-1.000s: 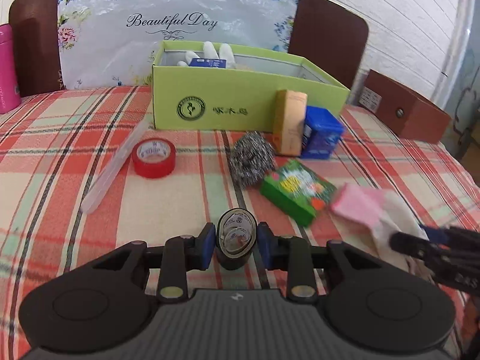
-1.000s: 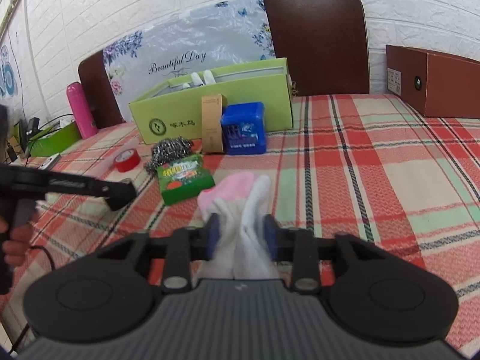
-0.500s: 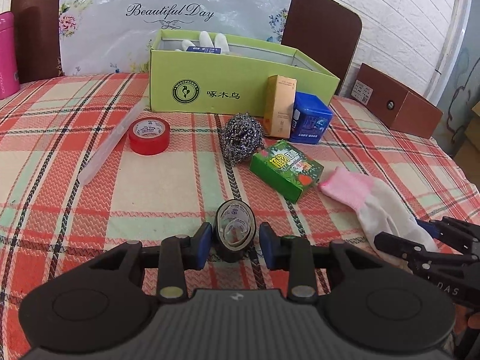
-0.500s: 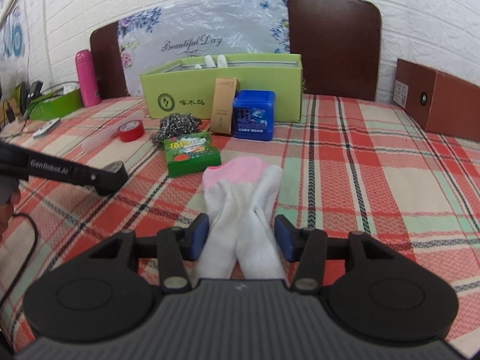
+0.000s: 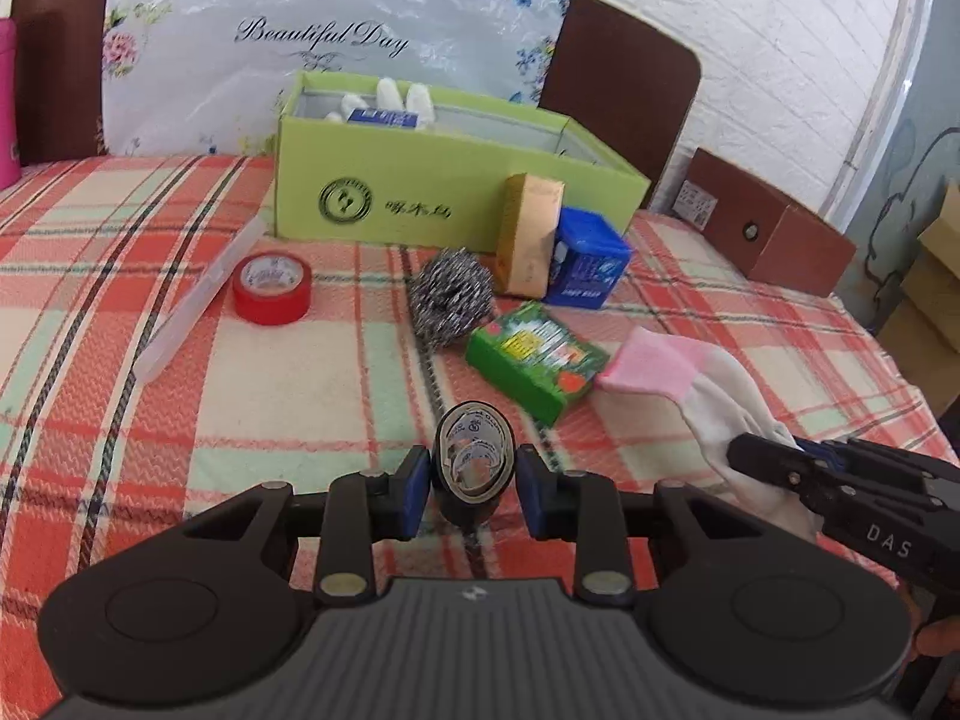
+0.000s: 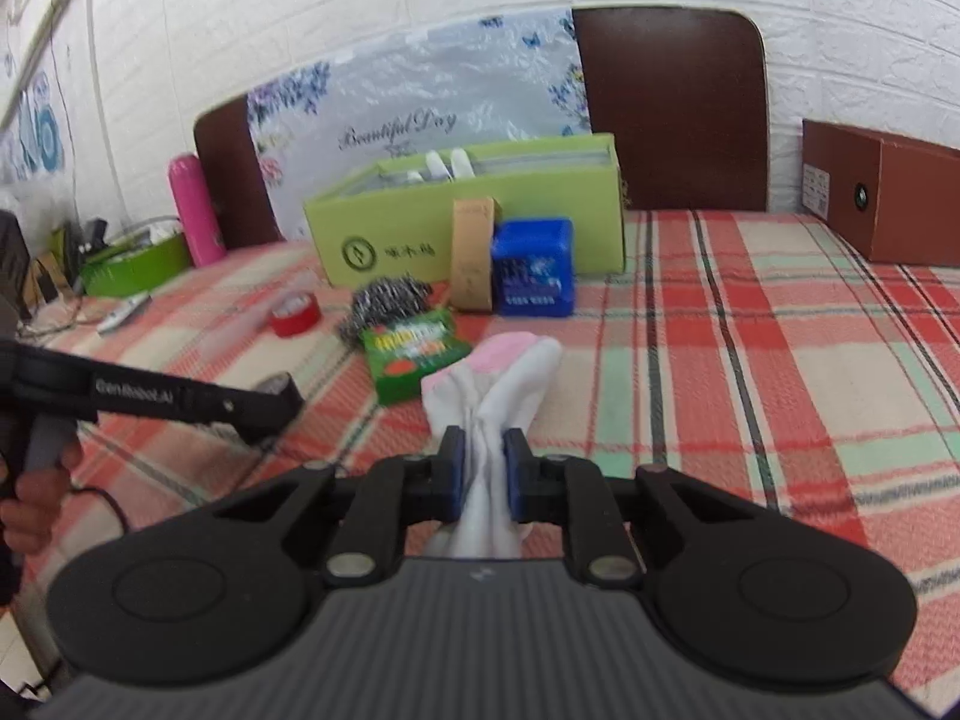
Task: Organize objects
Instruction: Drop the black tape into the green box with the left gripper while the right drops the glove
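While the right gripper (image 6: 483,468) stands with its jaws clamped on the white socks (image 6: 498,396), having just closed on them, the left gripper (image 5: 474,483) straddles the black tape (image 5: 474,456) with its jaws apart; whether the pads touch the roll cannot be told. Both items sit toward the near edge of the table (image 5: 288,372), the socks to the right of the tape. Midway across the table lie a green soap box (image 5: 534,363), a steel scourer (image 5: 450,300) and a red tape (image 5: 271,289). Behind them, near the far edge, stands an open green box (image 5: 444,192), with an orange carton (image 5: 528,240) and a blue box (image 5: 585,267) upright just in front of it.
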A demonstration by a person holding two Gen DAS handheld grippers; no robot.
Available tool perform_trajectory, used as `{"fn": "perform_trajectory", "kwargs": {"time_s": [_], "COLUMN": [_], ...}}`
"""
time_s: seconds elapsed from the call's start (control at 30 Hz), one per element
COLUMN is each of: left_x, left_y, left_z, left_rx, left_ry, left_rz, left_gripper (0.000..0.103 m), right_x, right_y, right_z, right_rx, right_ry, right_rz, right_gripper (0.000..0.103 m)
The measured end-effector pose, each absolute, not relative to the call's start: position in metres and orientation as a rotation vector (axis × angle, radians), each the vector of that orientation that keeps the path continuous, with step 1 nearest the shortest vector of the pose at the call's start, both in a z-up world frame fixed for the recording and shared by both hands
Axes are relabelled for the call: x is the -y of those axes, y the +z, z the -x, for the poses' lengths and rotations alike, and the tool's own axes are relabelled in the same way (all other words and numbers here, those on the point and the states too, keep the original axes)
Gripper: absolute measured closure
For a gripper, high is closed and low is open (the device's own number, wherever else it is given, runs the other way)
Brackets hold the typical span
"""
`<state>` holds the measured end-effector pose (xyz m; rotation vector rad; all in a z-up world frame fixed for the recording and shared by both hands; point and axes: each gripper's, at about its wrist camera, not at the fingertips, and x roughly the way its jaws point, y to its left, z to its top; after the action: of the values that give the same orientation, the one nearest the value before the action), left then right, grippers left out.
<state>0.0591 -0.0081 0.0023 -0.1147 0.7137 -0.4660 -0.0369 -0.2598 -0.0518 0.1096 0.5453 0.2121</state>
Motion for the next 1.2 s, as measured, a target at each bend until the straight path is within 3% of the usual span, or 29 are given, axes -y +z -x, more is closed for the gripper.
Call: {"fn": "perform_trajectory", "kwargs": {"time_s": [0.47, 0.8, 1.03, 1.07, 1.1, 1.13, 1.17, 1.2], "left_x": [0.037, 0.055, 0.073, 0.073, 0.074, 0.073, 0.071, 0.067], "left_y": [0.071, 0.114, 0.116, 0.111, 0.104, 0.096, 0.088, 0.078], "left_z": [-0.101, -0.183, -0.233, -0.24, -0.248, -0.256, -0.259, -0.26], "left_rx": [-0.549, -0.464, -0.425, -0.426, -0.437, -0.47, -0.5, -0.516], "left_ry": [-0.551, -0.5, -0.466, -0.463, -0.46, -0.454, -0.431, -0.391], "left_rz": [0.11, 0.185, 0.216, 0.224, 0.231, 0.232, 0.23, 0.229], "left_gripper": [0.071, 0.071, 0.071, 0.07, 0.067, 0.044, 0.031, 0.031], "right_x": [0.266, 0.273, 0.272, 0.271, 0.27, 0.269, 0.267, 0.266], "right_y": [0.004, 0.021, 0.017, 0.013, 0.008, 0.0, -0.008, -0.015], "right_z": [-0.013, -0.107, -0.174, -0.181, -0.188, -0.197, -0.204, -0.207], "right_rx": [-0.36, -0.275, -0.261, -0.263, -0.266, -0.282, -0.32, -0.35], "right_ry": [0.235, 0.208, 0.18, 0.173, 0.17, 0.17, 0.16, 0.135], "right_rz": [-0.106, -0.065, -0.045, -0.044, -0.038, -0.026, -0.006, 0.014], "right_gripper": [0.089, 0.089, 0.085, 0.082, 0.067, 0.05, 0.018, 0.014]}}
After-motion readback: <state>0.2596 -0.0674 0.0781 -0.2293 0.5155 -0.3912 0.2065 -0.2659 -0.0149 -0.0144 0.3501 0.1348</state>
